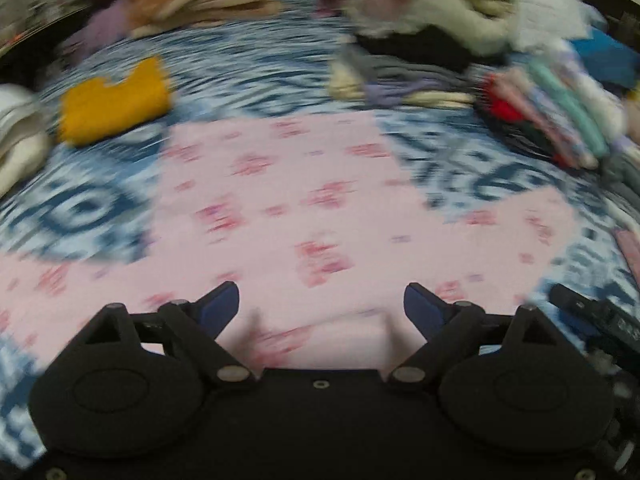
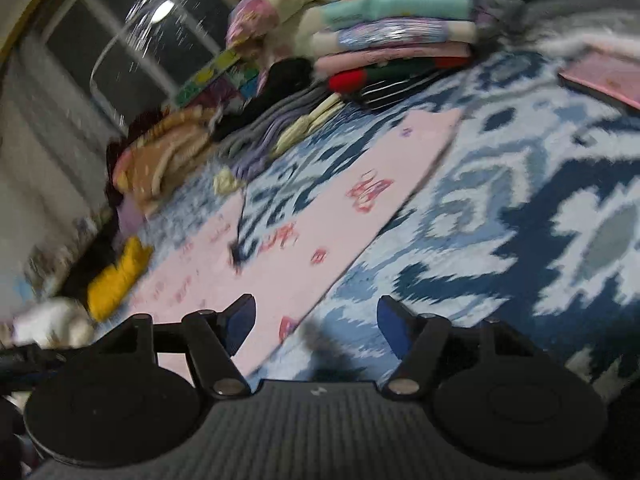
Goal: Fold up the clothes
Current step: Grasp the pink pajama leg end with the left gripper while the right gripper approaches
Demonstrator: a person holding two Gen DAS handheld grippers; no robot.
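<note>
on the blue patterned bed cover (image 1: pixel 80 208) the pink garment (image 1: pixel 280 208) lies flat, unfolded — folded stacks (image 2: pixel 392 28) wait behind; left tool (image 1: pixel 321 308) and right tool (image 2: pixel 316 316) gape wide, empty.

folded stacks (image 1: pixel 552 116) and yellow garment (image 1: pixel 114 102) rim the open bedspread (image 1: pixel 80 208).

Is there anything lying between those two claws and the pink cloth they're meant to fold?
Nothing visible. The left claw hangs open directly over the flat pink butterfly-print garment; the right claw, also open, is at its edge.
</note>
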